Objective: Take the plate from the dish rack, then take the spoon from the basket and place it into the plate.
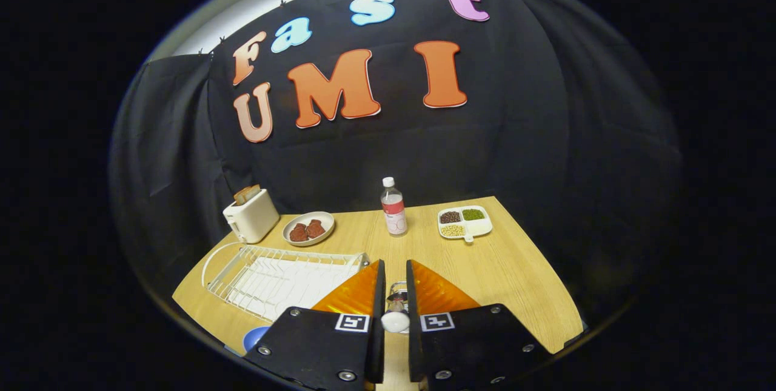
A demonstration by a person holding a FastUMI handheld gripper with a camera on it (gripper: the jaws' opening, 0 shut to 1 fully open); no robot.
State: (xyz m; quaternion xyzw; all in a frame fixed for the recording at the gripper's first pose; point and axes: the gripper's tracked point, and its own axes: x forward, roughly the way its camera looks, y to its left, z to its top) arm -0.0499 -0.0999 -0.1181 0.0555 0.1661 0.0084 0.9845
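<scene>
My gripper (395, 294) hangs over the front of the wooden table (515, 282), its fingers close together. A white rounded spoon (394, 321) sits between them, and both fingers press on it. Just ahead of the fingertips a small metal wire basket (398, 290) peeks through the gap, mostly hidden. To the left of the fingers lies the white wire dish rack (279, 279), with nothing standing in it. A blue plate (253, 337) shows as a small arc on the table beside the left finger, below the rack; the finger covers most of it.
Along the back of the table stand a white toaster (251, 215) with bread in it, a beige dish (308, 228) with two red-brown pieces, a plastic bottle (394, 207), and a white divided tray (465, 222) of beans. The table ends at the right.
</scene>
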